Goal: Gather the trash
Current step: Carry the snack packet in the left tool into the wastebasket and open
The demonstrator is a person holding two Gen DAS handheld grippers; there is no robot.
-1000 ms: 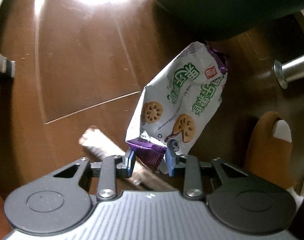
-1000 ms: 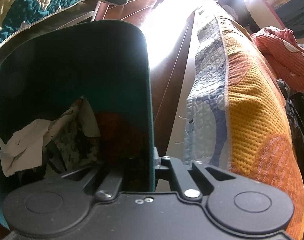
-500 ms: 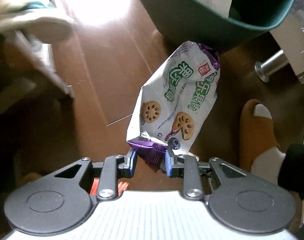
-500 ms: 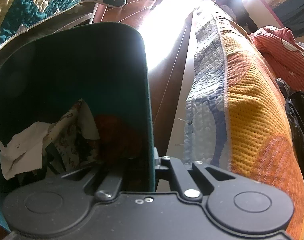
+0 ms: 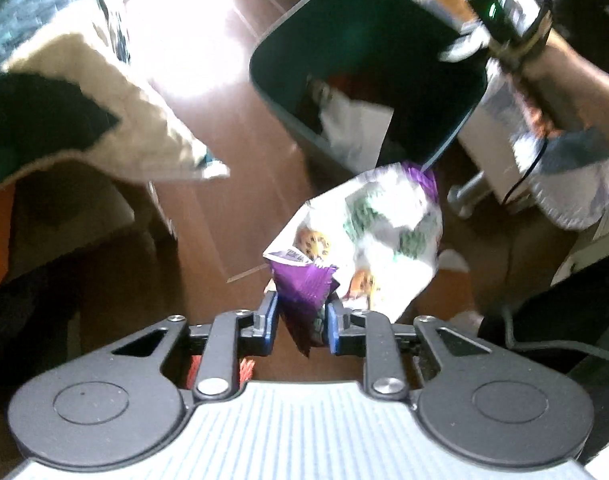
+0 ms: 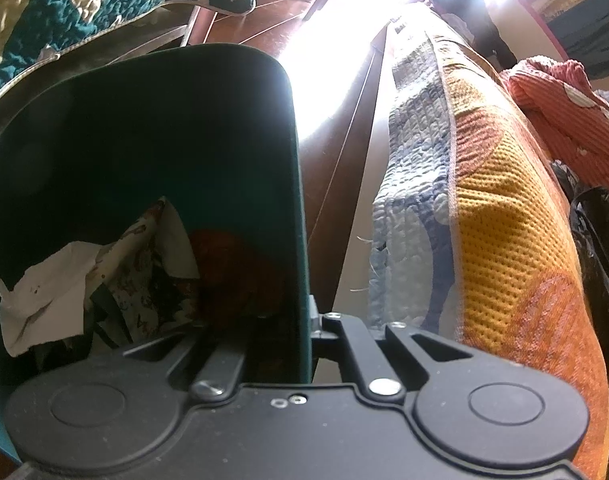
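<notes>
A: Left gripper [image 5: 300,322]: jaws just closing in, pinched on the purple end of the snack wrapper [image 5: 368,240], which hangs above the wood floor [image 5: 232,128].

B: Beyond it?

A: The green bin [image 5: 368,76], mouth tilted toward the wrapper, paper scraps [image 6: 48,292] inside. Right gripper [image 6: 310,328] clamped shut on the bin's wall; quilt [image 6: 484,208] beside it.

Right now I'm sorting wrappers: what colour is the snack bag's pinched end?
Purple, on the snack bag; clearest in the left wrist view.
</notes>
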